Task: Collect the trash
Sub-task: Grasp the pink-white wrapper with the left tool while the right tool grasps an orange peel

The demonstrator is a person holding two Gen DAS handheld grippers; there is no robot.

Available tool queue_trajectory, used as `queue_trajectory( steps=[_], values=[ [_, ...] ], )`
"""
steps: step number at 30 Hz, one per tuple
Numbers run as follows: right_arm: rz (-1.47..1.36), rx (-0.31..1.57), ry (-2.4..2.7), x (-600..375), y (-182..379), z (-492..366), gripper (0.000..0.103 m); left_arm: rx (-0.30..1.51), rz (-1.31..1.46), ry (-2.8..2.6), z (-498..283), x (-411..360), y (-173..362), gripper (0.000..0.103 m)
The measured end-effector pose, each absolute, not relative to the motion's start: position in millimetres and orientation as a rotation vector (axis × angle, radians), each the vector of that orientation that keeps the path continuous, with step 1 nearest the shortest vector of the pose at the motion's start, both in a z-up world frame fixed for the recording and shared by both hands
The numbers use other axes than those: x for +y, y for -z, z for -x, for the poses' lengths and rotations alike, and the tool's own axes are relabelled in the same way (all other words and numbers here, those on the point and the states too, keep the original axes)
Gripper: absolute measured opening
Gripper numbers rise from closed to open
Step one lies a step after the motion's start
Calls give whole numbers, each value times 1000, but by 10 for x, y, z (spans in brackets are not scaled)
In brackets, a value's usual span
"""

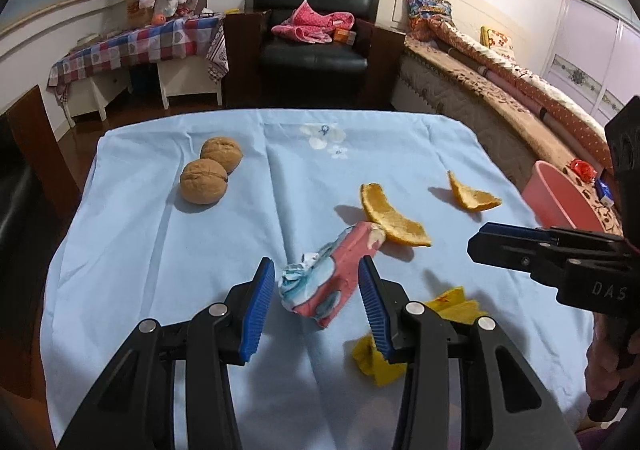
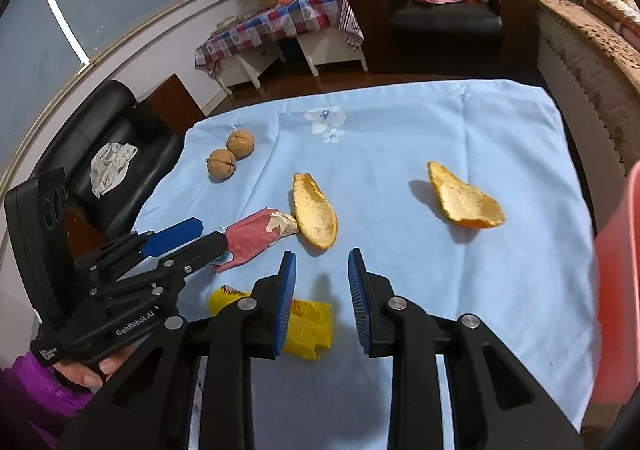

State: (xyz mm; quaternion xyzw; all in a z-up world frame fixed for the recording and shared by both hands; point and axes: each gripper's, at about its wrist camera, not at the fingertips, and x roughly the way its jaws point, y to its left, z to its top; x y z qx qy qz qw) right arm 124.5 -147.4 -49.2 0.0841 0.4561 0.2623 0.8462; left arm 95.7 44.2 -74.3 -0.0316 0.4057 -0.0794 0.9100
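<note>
A crumpled pink-and-blue wrapper [image 1: 332, 278] lies on the light blue tablecloth [image 1: 160, 250], its far end touching a long orange peel [image 1: 390, 216]. My left gripper [image 1: 316, 262] is open, one blue pad on each side of the wrapper's near end, and neither visibly presses it. In the right wrist view the left gripper [image 2: 211, 231] reaches onto the wrapper [image 2: 252, 236] from the left. My right gripper [image 2: 322, 254] is open over bare cloth with nothing between its pads. A yellow wrapper [image 2: 308, 326] lies beside and partly under its left finger. A second orange peel [image 2: 464, 202] sits farther right.
Two walnuts [image 1: 204, 180] rest at the far left of the cloth. A pink bin [image 1: 560, 198] stands off the table's right edge, next to a bed. A black armchair stands beyond the table. A hand [image 2: 84, 370] in a purple sleeve holds the left gripper.
</note>
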Motion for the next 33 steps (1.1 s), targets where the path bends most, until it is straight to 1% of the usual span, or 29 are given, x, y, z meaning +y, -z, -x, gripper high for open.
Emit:
queue_trajectory(
  steps=[7,8,9,12,15,16,17,26,29,33],
  values=[
    [-148,996,-560,-1332,613,-1428,28,885,78,178,-1042,506,907,43],
    [-147,1000,-557,-1315,629,-1455,28,888,83,188,-1040,509,911,40],
    [-147,1005,-557,-1301,649,-1480,28,889,90,201,-1040,511,916,31],
    [-129,1011,-554,-1247,684,-1544,28,883,102,224,-1021,509,919,23],
    [-117,1010,-549,-1218,698,-1585,28,875,108,224,-1004,506,902,18],
    [-111,1011,-546,-1202,708,-1602,28,874,116,224,-999,515,897,12],
    [-108,1012,-545,-1184,718,-1621,28,875,125,222,-988,527,895,9],
    [-98,1011,-562,-1062,779,-1682,27,848,174,194,-873,628,767,8],
    [-97,1007,-576,-1091,765,-1636,8,841,186,189,-843,646,726,8],
    [-122,1001,-580,-1184,711,-1538,7,838,184,187,-805,660,696,8]
  ],
)
